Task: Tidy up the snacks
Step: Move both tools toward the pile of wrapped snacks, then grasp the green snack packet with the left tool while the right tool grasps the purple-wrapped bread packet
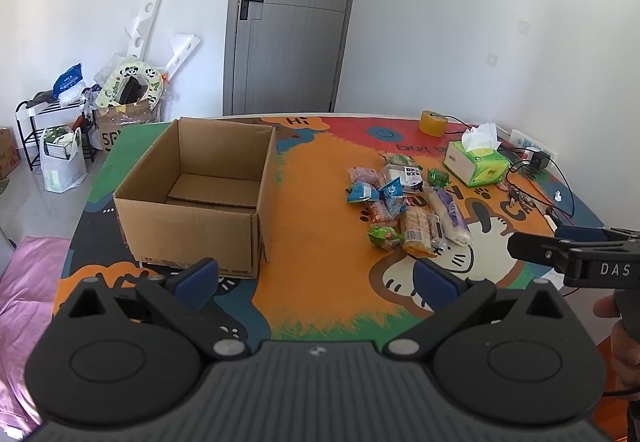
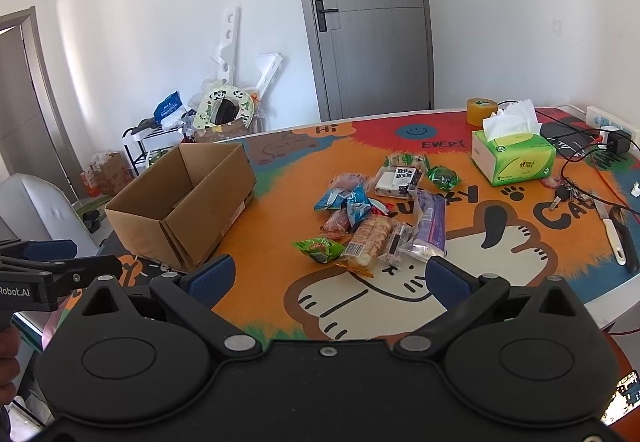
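Observation:
An open, empty cardboard box [image 1: 192, 197] stands on the left of the colourful table mat; it also shows in the right wrist view [image 2: 180, 201]. A pile of wrapped snacks [image 1: 404, 201] lies to its right, also in the right wrist view [image 2: 376, 209]: blue, green, pink and orange packets and a long purple-white one [image 2: 430, 226]. My left gripper [image 1: 320, 280] is open and empty, low over the mat's near edge, between box and pile. My right gripper [image 2: 332, 280] is open and empty, just short of the pile. Each gripper shows at the other view's side edge.
A green tissue box [image 2: 516, 157], a yellow tape roll [image 2: 480, 110], a power strip with adapter and cables [image 2: 612, 137], keys [image 2: 564, 195] and a white-handled knife [image 2: 616, 238] lie on the table's right side. Clutter and a rack stand on the floor beyond the box.

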`<state>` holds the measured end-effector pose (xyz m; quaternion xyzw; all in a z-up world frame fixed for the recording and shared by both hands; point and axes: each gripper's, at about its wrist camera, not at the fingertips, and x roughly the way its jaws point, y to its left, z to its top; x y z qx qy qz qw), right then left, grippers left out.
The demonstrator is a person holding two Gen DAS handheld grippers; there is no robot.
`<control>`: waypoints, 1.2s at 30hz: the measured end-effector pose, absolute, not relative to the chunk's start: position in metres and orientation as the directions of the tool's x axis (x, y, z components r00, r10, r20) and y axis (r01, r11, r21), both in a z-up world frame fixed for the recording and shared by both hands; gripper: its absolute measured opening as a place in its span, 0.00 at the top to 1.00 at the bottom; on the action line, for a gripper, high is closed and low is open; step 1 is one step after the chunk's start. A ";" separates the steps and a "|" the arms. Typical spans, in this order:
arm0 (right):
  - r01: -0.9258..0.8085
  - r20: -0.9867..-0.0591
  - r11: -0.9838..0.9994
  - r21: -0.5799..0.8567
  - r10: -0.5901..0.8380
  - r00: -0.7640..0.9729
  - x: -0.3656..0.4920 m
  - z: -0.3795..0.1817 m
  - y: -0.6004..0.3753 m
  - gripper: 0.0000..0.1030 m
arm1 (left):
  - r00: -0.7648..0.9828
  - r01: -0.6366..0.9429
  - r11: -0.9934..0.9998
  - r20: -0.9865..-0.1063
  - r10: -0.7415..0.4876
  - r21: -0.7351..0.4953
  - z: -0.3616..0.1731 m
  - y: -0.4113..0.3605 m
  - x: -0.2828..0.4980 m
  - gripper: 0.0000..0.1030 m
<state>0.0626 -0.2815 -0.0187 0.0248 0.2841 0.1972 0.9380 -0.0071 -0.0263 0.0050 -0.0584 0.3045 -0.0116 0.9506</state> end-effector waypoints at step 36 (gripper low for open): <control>-0.228 -0.546 0.936 0.267 0.342 0.765 0.137 -0.088 -0.332 0.00 | 0.792 0.053 0.976 -0.587 -0.170 -0.212 -0.057 -0.066 0.087 0.02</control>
